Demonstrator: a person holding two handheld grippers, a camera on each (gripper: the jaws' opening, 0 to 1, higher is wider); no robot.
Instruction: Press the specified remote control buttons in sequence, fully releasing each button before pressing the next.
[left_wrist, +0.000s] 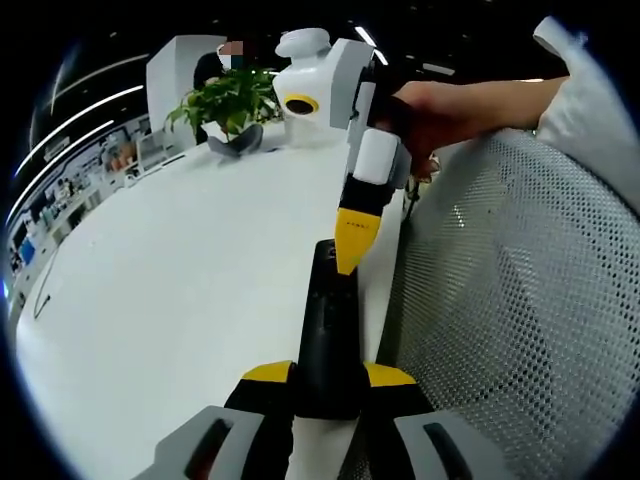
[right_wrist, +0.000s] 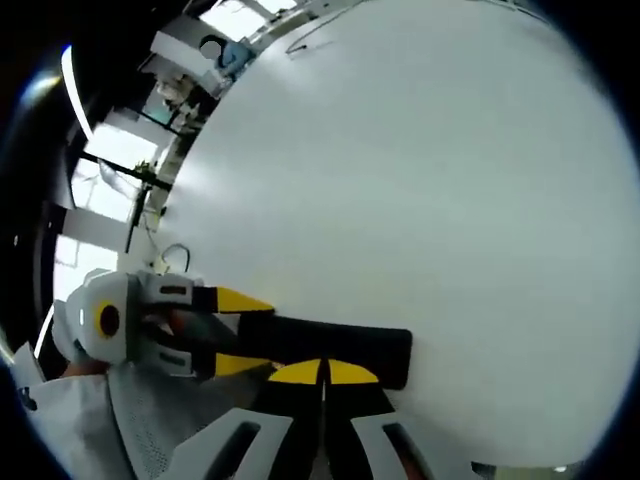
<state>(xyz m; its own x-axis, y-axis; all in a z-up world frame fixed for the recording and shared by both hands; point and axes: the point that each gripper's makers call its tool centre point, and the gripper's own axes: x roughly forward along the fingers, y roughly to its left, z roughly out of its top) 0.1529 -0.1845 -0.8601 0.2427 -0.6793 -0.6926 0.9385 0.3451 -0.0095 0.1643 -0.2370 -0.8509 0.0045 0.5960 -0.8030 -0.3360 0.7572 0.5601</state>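
One black remote (left_wrist: 326, 330) lies at the white table's (left_wrist: 180, 290) edge, clamped by the left gripper (left_wrist: 328, 374) at 6 o'clock, presumably for steadiness; the right gripper (left_wrist: 352, 250), tips together, presses from 12.

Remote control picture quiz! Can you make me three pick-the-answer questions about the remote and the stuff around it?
1. Where is the green plant?
A. At the far end of the white table
B. On the mesh chair
C. On top of the remote

2. What colour are the gripper tips?
A. Red
B. Yellow
C. Blue

3. What is the left gripper doing?
A. Hanging open
B. Clamping the remote
C. Holding the plant

Answers:
1 A: the plant stands far back on the table.
2 B: the right gripper ends in yellow, its jaws together.
3 B: the left gripper has a jaw on each side of the black remote.
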